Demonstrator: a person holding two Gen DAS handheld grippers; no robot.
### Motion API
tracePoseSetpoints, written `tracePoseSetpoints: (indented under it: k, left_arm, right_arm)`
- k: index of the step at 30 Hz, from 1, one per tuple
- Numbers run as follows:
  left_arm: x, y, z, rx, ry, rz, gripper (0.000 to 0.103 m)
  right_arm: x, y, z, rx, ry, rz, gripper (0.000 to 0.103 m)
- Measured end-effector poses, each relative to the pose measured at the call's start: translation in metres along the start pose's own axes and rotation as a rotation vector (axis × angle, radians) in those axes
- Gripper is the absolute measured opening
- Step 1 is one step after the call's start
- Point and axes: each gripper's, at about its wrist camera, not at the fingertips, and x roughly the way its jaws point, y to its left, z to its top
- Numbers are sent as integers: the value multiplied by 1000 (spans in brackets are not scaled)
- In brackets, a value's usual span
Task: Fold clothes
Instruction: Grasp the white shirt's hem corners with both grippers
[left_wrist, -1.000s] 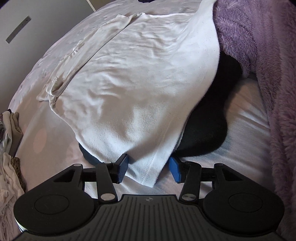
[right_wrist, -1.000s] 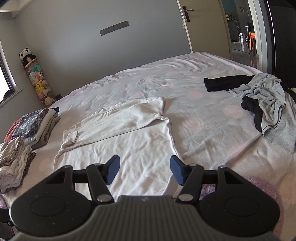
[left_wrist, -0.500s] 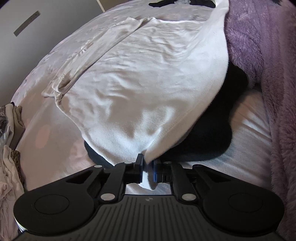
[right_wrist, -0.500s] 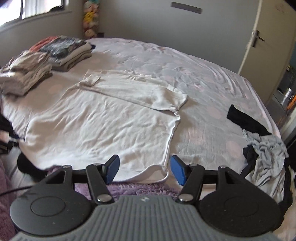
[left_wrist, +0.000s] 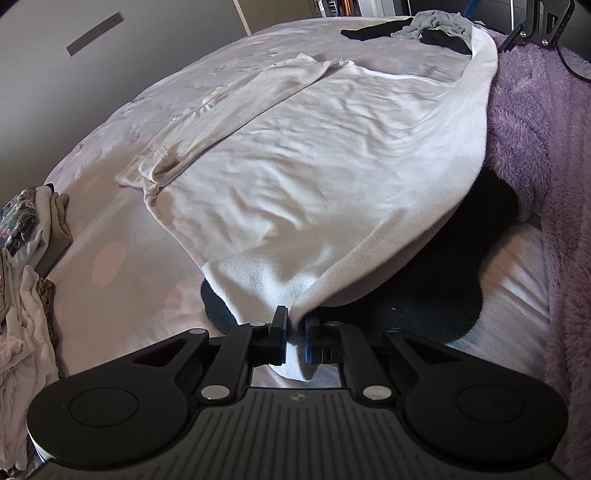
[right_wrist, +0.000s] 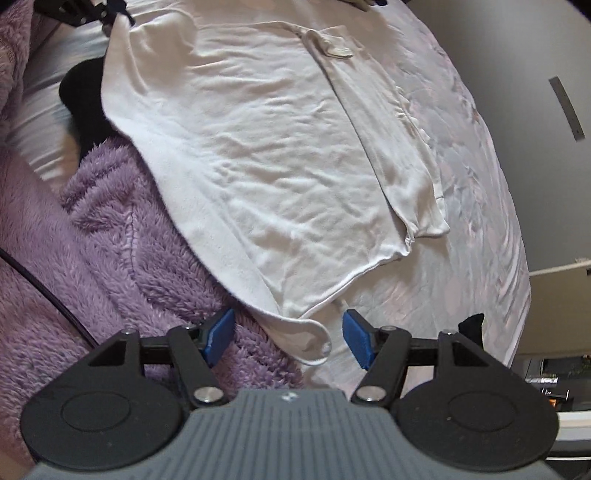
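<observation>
A white long-sleeved shirt (left_wrist: 317, 155) lies spread on the bed, one sleeve folded across its far side. My left gripper (left_wrist: 295, 338) is shut on the shirt's near corner, with cloth pinched between the blue pads and lifted slightly. In the right wrist view the same shirt (right_wrist: 266, 147) fills the middle. My right gripper (right_wrist: 288, 334) is open, and the shirt's other hem corner (right_wrist: 310, 341) lies between its fingers, over a purple fleece.
A purple fleece (left_wrist: 535, 122) lies along the shirt's edge, also in the right wrist view (right_wrist: 92, 240). A black garment (left_wrist: 424, 288) lies under the shirt. Folded clothes (left_wrist: 26, 266) are stacked at left. Grey and black clothes (left_wrist: 424, 29) lie at the far end.
My left gripper closed on the shirt's corner and lifted it a little. My right gripper swung down from above the bed to the other hem corner, still open.
</observation>
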Motion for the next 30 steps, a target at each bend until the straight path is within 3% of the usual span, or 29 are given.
tracePoseSetpoints:
  k: [4, 7, 10, 11, 13, 17, 23, 30]
  left_arm:
    - [1, 1, -1, -7, 2, -1, 7]
    - [1, 1, -1, -4, 2, 0, 7]
    - [1, 3, -1, -12, 2, 2, 7]
    - [1, 3, -1, -17, 1, 3, 7]
    - [0, 6, -2, -31, -2, 6, 6]
    - [-8, 13, -1, -65, -35, 33, 5]
    - [-48, 39, 19, -150, -164, 105, 4]
    - [-100, 39, 61, -51, -292, 245, 4]
  right_arm:
    - [9, 0, 2, -126, 70, -49, 58]
    - [20, 0, 0, -122, 70, 18, 42]
    - [28, 2, 1, -123, 55, 26, 36]
    - [30, 3, 1, -116, 54, 34, 24]
    - [32, 4, 0, -92, 56, 56, 13]
    - [23, 7, -4, -53, 31, 4, 11]
    - [-9, -4, -13, 95, -38, -155, 11]
    - [-49, -23, -16, 223, -123, -344, 10]
